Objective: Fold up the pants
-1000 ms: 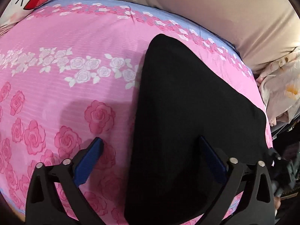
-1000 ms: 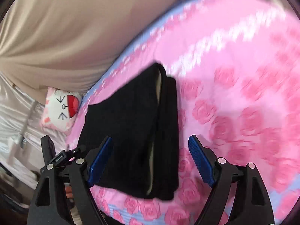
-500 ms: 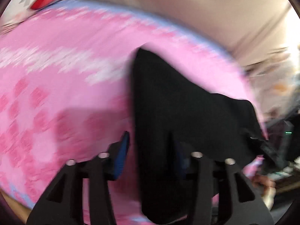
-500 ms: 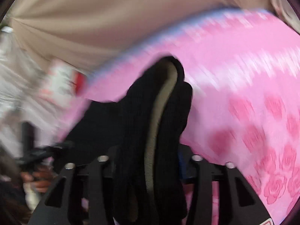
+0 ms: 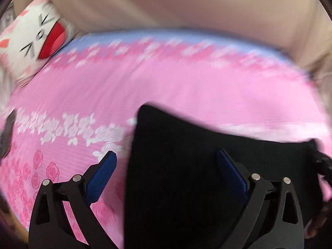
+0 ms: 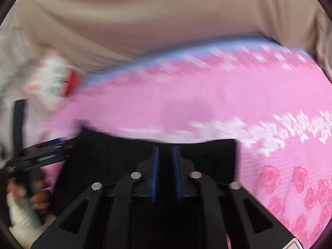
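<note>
The black pants point(image 5: 186, 166) lie folded on the pink rose-print bed sheet point(image 5: 186, 87). In the left wrist view my left gripper point(image 5: 166, 161) is open, its blue pads point(image 5: 101, 176) astride the pants' left edge, holding nothing. In the right wrist view my right gripper point(image 6: 166, 155) is shut on the pants point(image 6: 207, 157), its blue pads point(image 6: 154, 172) pinching the near edge of the fabric. The left gripper also shows in the right wrist view point(image 6: 41, 155), at the pants' left side, held by a hand.
A white cartoon-face pillow point(image 5: 35, 37) lies at the bed's far left corner; it also shows in the right wrist view point(image 6: 51, 78). A beige curtain point(image 6: 145, 16) hangs behind the bed. The sheet has a blue far border point(image 5: 166, 35).
My left gripper has opened and let go of the pants. My right gripper stays shut on them. Both views have swung and the pants now lie lower and flatter on the sheet.
</note>
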`<act>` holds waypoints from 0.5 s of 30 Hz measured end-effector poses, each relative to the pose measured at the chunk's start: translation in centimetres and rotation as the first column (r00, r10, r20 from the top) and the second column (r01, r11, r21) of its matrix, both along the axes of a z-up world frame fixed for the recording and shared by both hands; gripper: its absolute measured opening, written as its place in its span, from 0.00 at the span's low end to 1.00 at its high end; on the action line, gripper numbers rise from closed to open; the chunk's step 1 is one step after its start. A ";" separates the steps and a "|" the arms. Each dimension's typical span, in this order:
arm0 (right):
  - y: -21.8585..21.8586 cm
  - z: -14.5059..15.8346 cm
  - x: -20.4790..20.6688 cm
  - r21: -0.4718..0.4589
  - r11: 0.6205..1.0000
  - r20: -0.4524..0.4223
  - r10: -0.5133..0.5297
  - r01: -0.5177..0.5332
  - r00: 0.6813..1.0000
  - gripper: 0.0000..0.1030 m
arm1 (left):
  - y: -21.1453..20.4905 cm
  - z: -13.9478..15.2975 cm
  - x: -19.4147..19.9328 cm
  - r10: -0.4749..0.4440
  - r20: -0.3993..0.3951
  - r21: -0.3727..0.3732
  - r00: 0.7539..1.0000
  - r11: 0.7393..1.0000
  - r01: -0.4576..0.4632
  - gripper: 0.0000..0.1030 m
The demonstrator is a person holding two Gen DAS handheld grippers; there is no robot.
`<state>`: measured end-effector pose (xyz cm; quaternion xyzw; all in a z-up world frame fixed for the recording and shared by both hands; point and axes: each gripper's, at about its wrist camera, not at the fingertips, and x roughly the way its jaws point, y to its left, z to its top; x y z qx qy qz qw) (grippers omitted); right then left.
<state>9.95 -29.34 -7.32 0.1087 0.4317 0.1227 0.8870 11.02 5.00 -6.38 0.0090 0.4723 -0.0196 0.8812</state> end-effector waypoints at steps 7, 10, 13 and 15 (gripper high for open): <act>-5.0 0.6 -3.1 0.191 0.978 -0.004 -0.081 0.080 0.997 0.28 | 5.2 2.1 -3.1 -0.013 0.023 -0.192 1.000 0.981 0.017 0.91; -7.1 1.1 -7.4 0.204 0.975 0.018 -0.094 0.089 0.995 0.65 | 7.2 3.0 -7.0 -0.077 0.048 -0.220 0.996 0.972 0.086 0.95; -8.5 -0.1 -9.6 0.231 0.970 -0.043 -0.071 0.079 0.997 0.65 | 8.4 1.5 -9.8 -0.132 -0.010 -0.266 0.991 0.956 0.124 0.95; -8.6 -1.6 -10.4 0.277 0.959 -0.093 -0.041 0.065 0.995 0.65 | 8.3 0.1 -11.2 -0.153 -0.055 -0.293 0.987 0.947 0.131 0.95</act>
